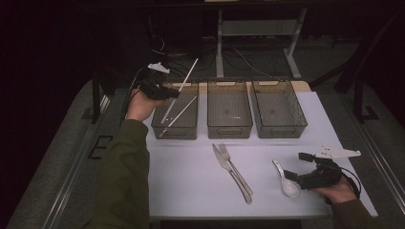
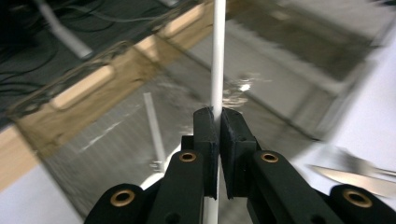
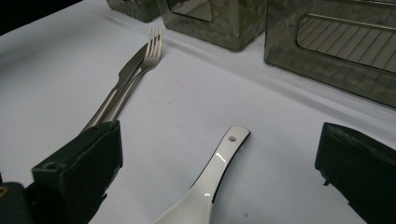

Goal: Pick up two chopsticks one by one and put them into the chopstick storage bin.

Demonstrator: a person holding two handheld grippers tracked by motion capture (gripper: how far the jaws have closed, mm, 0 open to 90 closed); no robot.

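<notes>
My left gripper (image 1: 173, 93) is shut on a white chopstick (image 1: 190, 70) above the left bin (image 1: 157, 125); the stick slants up and away past the bin's far rim. The left gripper view has the jaws (image 2: 218, 116) pressed tight on that chopstick (image 2: 217, 56). A second chopstick (image 1: 177, 117) lies in the same bin (image 2: 84, 88), also seen there (image 2: 154, 126). My right gripper (image 1: 297, 167) is open low over the table's near right, with a white spoon (image 1: 286, 179) between its jaws. In the right gripper view the spoon (image 3: 210, 182) lies between the spread jaws (image 3: 218, 140).
Two more dark bins, middle (image 1: 229, 130) and right (image 1: 279, 131), stand in a row at the table's back. A metal knife (image 1: 224, 164) and fork (image 1: 239, 176) lie together mid-table, left of the spoon. The table edge runs just behind my right hand.
</notes>
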